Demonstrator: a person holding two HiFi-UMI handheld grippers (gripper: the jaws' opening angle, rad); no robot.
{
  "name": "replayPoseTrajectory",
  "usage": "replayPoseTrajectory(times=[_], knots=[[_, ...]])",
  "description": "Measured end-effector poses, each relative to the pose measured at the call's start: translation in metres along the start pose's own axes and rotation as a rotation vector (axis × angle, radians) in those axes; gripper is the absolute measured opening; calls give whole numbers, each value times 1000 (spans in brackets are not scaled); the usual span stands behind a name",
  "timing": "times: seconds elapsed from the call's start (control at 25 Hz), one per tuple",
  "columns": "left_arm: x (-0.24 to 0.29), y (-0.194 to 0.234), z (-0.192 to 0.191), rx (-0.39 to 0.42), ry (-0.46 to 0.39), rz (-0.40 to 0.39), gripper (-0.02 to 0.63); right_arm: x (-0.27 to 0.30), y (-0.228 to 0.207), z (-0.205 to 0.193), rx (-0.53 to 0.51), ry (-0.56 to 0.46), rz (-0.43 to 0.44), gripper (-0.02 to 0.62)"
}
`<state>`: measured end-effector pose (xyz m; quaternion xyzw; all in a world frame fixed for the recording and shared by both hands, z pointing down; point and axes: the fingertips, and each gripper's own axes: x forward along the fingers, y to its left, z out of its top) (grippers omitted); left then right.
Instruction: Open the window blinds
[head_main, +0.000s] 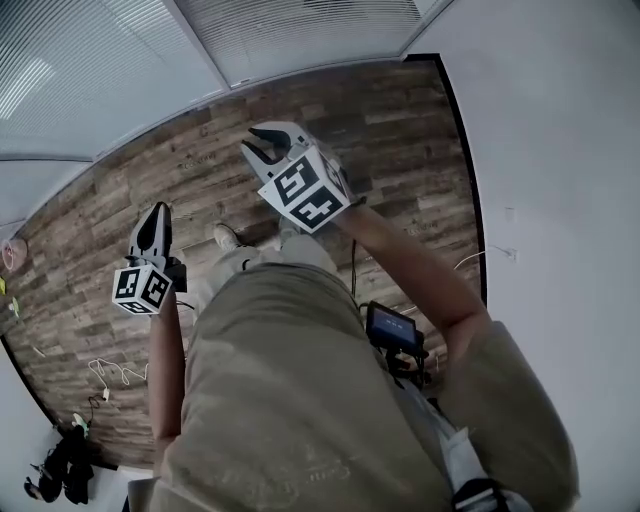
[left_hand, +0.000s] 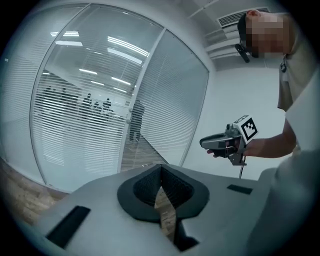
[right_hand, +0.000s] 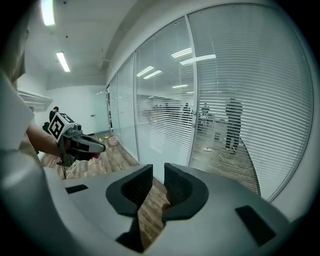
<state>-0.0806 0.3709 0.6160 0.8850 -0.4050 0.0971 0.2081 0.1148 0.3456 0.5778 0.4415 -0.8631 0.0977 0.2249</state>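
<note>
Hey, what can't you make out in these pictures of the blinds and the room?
Blind cord or wand: not seen in any view; the head view's top edge cuts off the blinds.
People behind the glass: right gripper view, slats stripe over them.
Screen at the person's waist: head view, too small to read.

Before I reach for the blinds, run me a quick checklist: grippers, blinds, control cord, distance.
1. Left gripper empty: ok, jaws together, nothing held.
2. Right gripper ready to grasp: ok, jaws apart, nothing between them.
3. Blinds opened: not ok, the slats are lowered.
4. Cord or wand located: cannot tell, none made out in any view.
5. Within touch of the slats: not ok, both grippers are short of them.
</note>
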Motion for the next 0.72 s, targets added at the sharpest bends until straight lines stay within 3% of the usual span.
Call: replayPoseTrajectory(times=[0.32,0.72], knots=[[6,-27,3,-1,-15,-57,12,-21,-2,4,-55,7,3,80],[6,-18,9,-13,-40,-95,12,-15,11,28,-119,30,18,80]])
